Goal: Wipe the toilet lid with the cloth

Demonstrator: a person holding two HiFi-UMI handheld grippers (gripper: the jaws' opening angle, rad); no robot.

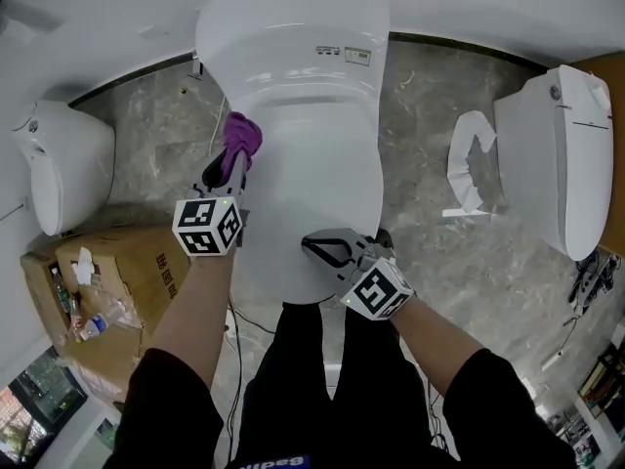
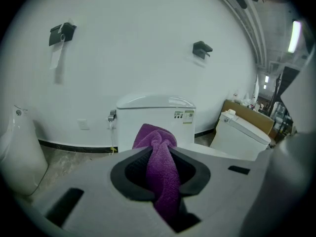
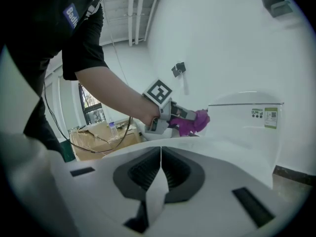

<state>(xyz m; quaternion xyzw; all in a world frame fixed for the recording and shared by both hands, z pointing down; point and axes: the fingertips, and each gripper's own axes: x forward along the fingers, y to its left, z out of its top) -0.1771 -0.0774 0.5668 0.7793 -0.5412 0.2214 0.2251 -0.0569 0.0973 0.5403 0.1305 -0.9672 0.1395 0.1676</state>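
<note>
Left hand-held gripper [image 1: 234, 159] closed on the purple cloth [image 1: 242, 135]; in the left gripper view the cloth [image 2: 163, 177] fills the gap between the jaws and bunches above them. The cloth sits at the left edge of the toilet lid [image 1: 312, 154], near the tank [image 1: 293, 27]; I cannot tell if it touches. Right hand-held gripper [image 1: 324, 247] at the lid's front edge; jaws together, nothing between them. On the floor [image 1: 430, 145] left of the toilet, an open cardboard box [image 1: 137, 262]; in it a plastic bottle [image 1: 86, 328] and crumpled wrapping.
</note>
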